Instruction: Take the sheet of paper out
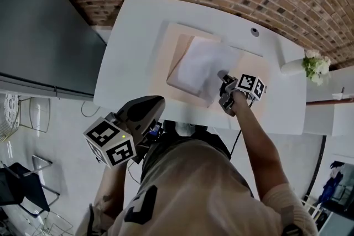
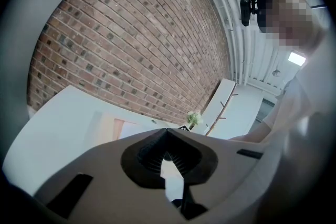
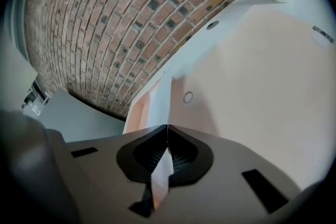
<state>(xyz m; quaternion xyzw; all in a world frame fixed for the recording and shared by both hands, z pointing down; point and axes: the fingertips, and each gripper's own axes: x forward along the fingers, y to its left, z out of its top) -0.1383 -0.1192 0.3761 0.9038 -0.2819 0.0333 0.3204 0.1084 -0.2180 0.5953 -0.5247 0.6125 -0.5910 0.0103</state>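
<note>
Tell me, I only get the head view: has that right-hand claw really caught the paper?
Observer: Yes. The right gripper view shows the right gripper with its jaws closed on the edge of the sheet of paper, which runs up from between them.
Operator: And the other claw?
Observer: The left gripper view shows the left gripper with its jaw tips together and nothing held between them.

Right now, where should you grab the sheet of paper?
Pinch the sheet of paper at its near corner, from the person's side, as the right gripper does: that edge is lifted free; the rest lies on the pink folder.
</note>
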